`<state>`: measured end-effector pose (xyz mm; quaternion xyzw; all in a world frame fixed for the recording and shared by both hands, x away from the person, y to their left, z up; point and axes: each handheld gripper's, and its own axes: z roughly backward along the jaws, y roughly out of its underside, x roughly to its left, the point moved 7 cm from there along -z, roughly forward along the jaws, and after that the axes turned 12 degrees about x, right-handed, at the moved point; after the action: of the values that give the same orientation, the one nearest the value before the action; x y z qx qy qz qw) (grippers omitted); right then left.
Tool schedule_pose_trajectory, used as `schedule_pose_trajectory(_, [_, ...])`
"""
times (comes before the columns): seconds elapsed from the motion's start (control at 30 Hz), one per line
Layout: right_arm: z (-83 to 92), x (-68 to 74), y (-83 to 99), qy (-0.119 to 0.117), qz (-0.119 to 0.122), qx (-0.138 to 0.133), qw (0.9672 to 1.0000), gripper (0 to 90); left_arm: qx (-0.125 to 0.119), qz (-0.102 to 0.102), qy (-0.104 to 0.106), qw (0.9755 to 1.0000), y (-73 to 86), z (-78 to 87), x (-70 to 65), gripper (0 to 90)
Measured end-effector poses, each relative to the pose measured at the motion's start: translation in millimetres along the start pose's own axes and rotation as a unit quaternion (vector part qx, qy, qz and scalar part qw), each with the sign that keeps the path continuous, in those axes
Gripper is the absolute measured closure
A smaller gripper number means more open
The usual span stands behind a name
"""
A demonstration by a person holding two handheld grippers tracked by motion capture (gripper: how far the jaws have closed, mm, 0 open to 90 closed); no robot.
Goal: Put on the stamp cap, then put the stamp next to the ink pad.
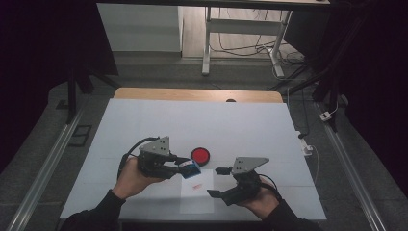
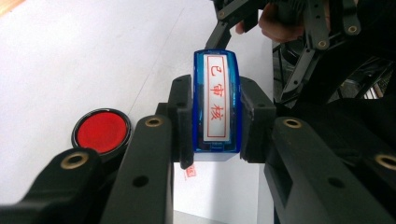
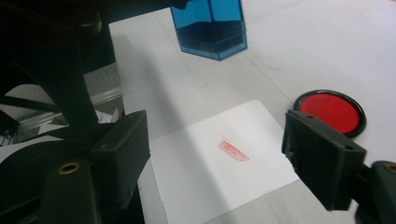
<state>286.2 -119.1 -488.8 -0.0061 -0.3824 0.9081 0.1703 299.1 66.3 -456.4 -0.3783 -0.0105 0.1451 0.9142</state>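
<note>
Jaws of your left gripper (image 2: pixel 215 121) clamp the blue stamp (image 2: pixel 217 105) by its long sides, above the edge of the white paper (image 3: pixel 219 163) and near the red ink pad (image 2: pixel 102 131). Stamp's long axis runs along the jaws, label face up towards the camera. Your right gripper (image 3: pixel 229 154) stands wide apart, empty, over the red imprint (image 3: pixel 233 151).

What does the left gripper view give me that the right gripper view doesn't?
Left gripper view: the stamp's top label with red characters, and the left gripper shut on its sides. Right gripper view: the stamp's underside lifted off the paper, the red imprint whole, and the right gripper open around nothing. Both: stamp, ink pad, paper.
</note>
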Motion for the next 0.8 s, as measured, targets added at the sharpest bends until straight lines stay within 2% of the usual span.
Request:
schedule_pose_trajectory(0.17, [6.8, -5.2, 4.9, 0.009, -0.026, -0.003, 0.9996, 18.8, 0.004, 0.012, -0.009, 0.9999, 2.8, 1.1, 4.7, 70.5])
schedule_pose_trajectory(0.33, [13.1, -9.8, 10.4, 0.027, -0.039, -0.001, 0.9989, 14.4, 0.011, 0.019, -0.016, 0.9996, 6.0, 2.0, 9.0, 70.5])
schedule_pose_trajectory(0.57, [17.8, -12.5, 16.4, 0.046, -0.047, 0.003, 0.9978, 8.8, 0.020, 0.031, -0.031, 0.9988, 11.0, 2.7, 15.8, 70.5])
schedule_pose_trajectory(0.8, [21.3, -14.6, 21.5, 0.068, -0.052, 0.007, 0.9963, 2.6, 0.032, 0.050, -0.051, 0.9970, 20.1, 3.3, 27.0, 70.4])
